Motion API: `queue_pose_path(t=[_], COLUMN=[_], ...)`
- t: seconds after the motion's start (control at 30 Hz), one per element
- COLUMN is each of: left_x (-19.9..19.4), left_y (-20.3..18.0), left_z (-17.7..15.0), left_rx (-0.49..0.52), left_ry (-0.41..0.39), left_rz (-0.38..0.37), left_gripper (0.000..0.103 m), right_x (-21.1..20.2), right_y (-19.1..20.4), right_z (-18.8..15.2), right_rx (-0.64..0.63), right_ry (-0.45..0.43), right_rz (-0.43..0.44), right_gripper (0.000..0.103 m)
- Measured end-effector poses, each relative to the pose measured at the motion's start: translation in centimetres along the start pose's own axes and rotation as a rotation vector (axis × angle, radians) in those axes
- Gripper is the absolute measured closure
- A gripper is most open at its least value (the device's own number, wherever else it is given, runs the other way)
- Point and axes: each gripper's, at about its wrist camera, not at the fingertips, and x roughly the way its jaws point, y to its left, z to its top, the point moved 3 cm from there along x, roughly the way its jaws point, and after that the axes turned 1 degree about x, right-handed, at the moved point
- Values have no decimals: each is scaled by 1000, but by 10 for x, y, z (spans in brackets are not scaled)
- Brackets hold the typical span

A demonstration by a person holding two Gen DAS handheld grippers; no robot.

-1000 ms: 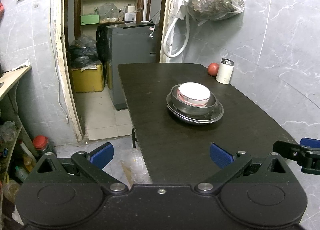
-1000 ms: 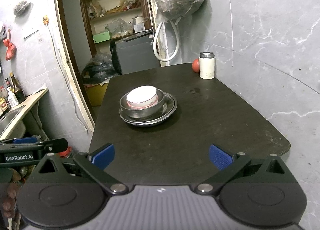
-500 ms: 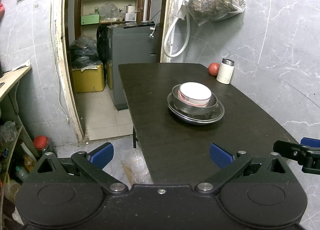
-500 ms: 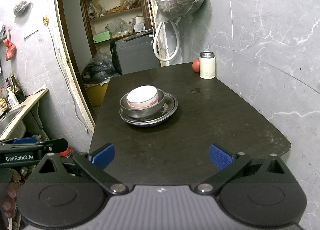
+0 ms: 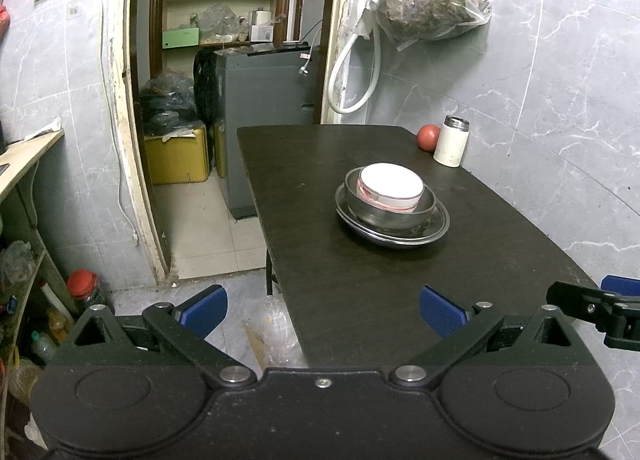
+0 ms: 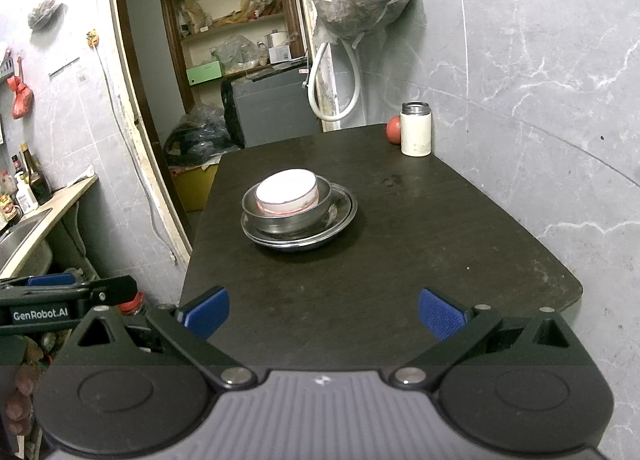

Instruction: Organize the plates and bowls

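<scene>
A white bowl with a red rim (image 5: pixel 390 187) (image 6: pixel 286 192) sits inside a steel bowl (image 5: pixel 386 215) (image 6: pixel 280 219), which rests on a steel plate (image 5: pixel 434 232) (image 6: pixel 340 221) in the middle of the dark table (image 5: pixel 360 292) (image 6: pixel 420 227). My left gripper (image 5: pixel 322 310) hangs open over the table's near left edge, well short of the stack. My right gripper (image 6: pixel 323 310) is open too, above the near edge, nothing between its blue pads. The right gripper's tip shows at the left wrist view's right edge (image 5: pixel 600 300).
A white jar with a metal lid (image 5: pixel 451 141) (image 6: pixel 416 129) and a red tomato (image 5: pixel 428 137) (image 6: pixel 394 129) stand at the table's far right by the wall. A doorway (image 5: pixel 224 99) with shelves opens behind. A counter with a sink (image 6: pixel 24 227) lies to the left.
Both views have shifted only slightly; the stack sits a touch further right in the left wrist view. Both grippers stay open and empty.
</scene>
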Motion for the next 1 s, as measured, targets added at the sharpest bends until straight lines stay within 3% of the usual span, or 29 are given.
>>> queue_pose_path(t=[1.0], left_x=[3], left_y=[4], left_z=[-3], left_rx=[2], left_ry=[7], left_rz=[4], left_gripper=[1], right_x=[2], right_y=[-1], right_z=[0], right_rx=[6], right_ry=[7], right_rz=[3], right_gripper=[0])
